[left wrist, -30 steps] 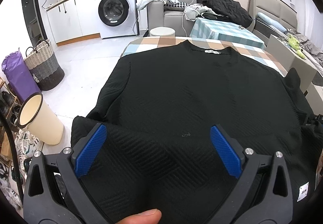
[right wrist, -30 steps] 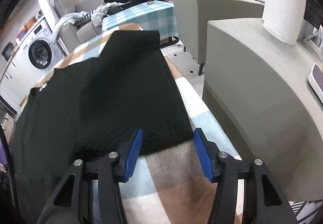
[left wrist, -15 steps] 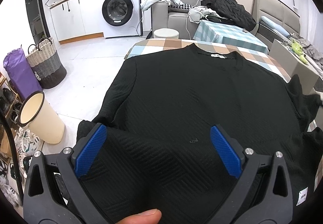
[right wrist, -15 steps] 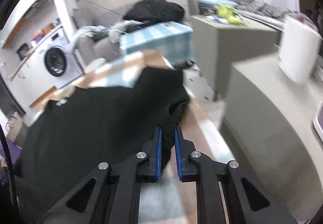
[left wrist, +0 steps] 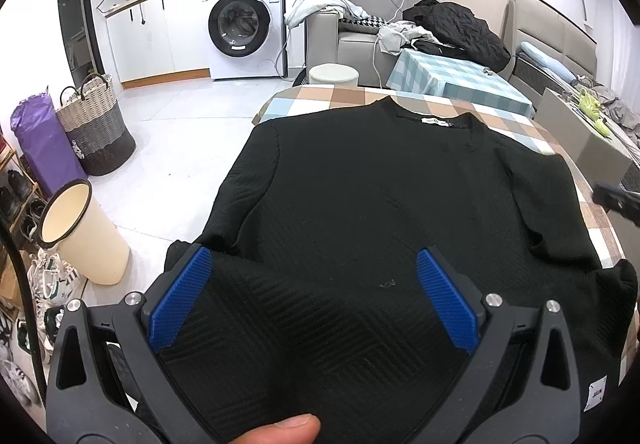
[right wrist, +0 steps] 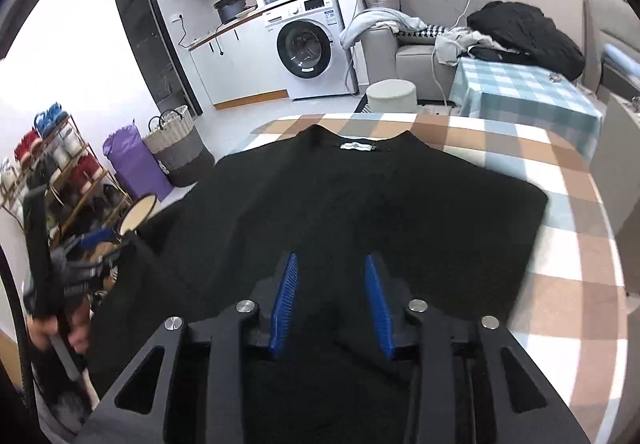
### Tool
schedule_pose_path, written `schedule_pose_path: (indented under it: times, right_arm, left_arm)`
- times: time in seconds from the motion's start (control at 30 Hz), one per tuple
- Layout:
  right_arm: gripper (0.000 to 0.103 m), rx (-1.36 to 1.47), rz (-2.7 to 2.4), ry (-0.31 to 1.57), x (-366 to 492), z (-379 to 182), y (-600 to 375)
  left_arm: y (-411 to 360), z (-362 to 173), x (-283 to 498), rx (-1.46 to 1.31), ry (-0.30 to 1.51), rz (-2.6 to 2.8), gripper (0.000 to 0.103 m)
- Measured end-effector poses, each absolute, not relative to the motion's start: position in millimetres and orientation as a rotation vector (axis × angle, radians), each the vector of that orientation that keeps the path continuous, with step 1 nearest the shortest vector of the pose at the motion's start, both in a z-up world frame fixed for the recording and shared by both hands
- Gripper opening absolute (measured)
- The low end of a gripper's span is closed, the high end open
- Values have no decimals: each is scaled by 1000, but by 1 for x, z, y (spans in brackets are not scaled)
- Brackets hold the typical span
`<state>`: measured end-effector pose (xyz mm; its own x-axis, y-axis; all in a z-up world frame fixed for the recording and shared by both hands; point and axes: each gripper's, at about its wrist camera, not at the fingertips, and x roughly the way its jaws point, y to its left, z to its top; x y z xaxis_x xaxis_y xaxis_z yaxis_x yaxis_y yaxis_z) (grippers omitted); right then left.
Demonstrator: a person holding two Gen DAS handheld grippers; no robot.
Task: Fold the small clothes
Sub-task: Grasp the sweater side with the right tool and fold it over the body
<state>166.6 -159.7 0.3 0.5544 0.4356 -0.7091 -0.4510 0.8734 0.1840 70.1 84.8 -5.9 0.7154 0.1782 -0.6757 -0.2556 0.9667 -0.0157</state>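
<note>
1. Checked worktop at frame centre carries our black sweater, its right sleeve now folded across the body.
2. Our right hand-held gripper has just reopened, jaws parted and empty.
3. Our left hand-held gripper hangs spread over the hem; its sleeve seems next.

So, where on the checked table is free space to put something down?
Bare checked cloth runs along the right of the black sweater, and a strip lies beyond its collar. The left side is crowded: the sweater overhangs that edge.
</note>
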Motion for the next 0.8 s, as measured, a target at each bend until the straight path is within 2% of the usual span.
schedule_pose_path:
  times: [0.1, 0.3, 0.4, 0.47, 0.6, 0.8]
  right_arm:
    - [45, 1, 351, 899, 164, -9, -190]
    - [46, 179, 148, 1046, 179, -49, -262]
    - [45, 213, 174, 1074, 184, -62, -263]
    - [37, 194, 186, 1087, 189, -67, -253]
    - [11, 45, 171, 1076, 203, -76, -234]
    - [6, 23, 62, 1056, 207, -76, -258]
  left_arm:
    - [87, -8, 74, -114, 739, 240, 102]
    - [93, -10, 75, -119, 745, 252, 102]
    - [99, -12, 74, -124, 749, 271, 102]
    - [104, -13, 73, -125, 753, 291, 102]
    - [119, -16, 71, -140, 762, 332, 102]
    - [147, -16, 62, -170, 764, 404, 102]
